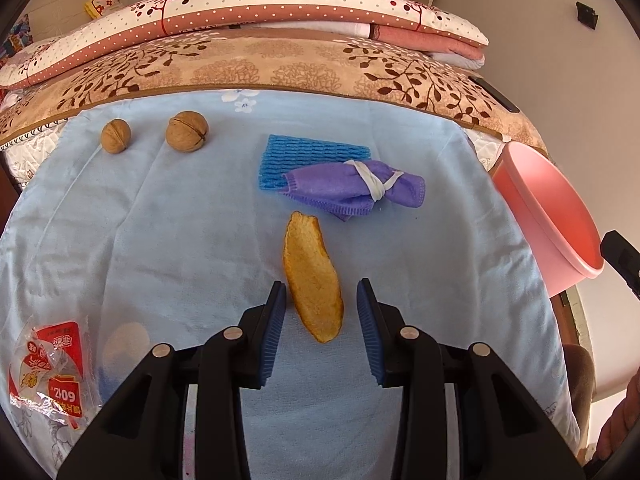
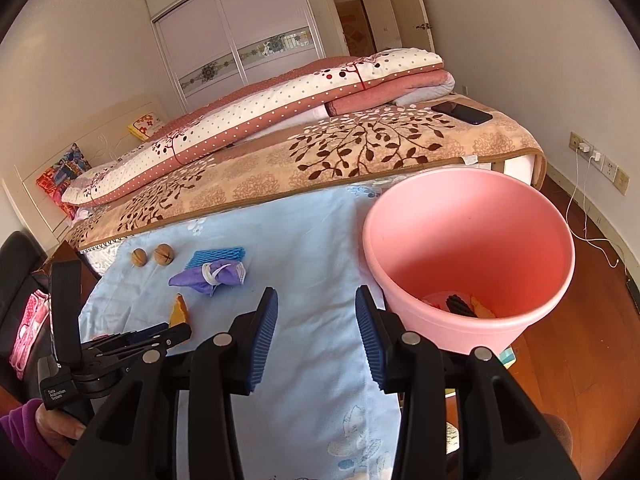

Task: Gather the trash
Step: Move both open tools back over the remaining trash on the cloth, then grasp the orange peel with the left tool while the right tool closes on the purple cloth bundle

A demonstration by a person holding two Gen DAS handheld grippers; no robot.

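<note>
Orange peel: a long, curved strip of orange-yellow fruit peel [image 1: 313, 280] lies flat on the pale blue cloth [image 1: 160, 240], its near end between the two blue ribbed pads of the left gripper [image 1: 322, 300].
Left gripper: jaws spread; a gap shows on each side of the peel, and neither pad presses on it.
Right gripper: the right gripper [image 2: 316, 312] hangs over bare cloth with nothing between its jaws, which stand apart; it is just beside the bucket.
Hidden or cut off: in the right wrist view the left gripper's black body covers most of the peel, so only one pointed end shows. In the left wrist view the bucket is cut by the lens edge, and its inside bottom cannot be seen.
Pink bucket: the round pink plastic bucket [image 2: 468, 240] stands at the right edge of the cloth. At its bottom lie a dark ridged piece [image 2: 460, 306] and orange-yellow scraps [image 2: 482, 308]; what the dark piece is cannot be made out.
Other items on cloth: a purple cloth bundle tied with a white band [image 1: 356, 188] overlaps a blue foam net sleeve [image 1: 308, 156]; two brown walnuts [image 1: 187, 132] sit well apart from these at far left; a crumpled red-and-clear snack wrapper [image 1: 48, 368] lies at the near left corner.
Person: a hand with a purple sleeve [image 2: 24, 428] holds the left gripper's handle.
</note>
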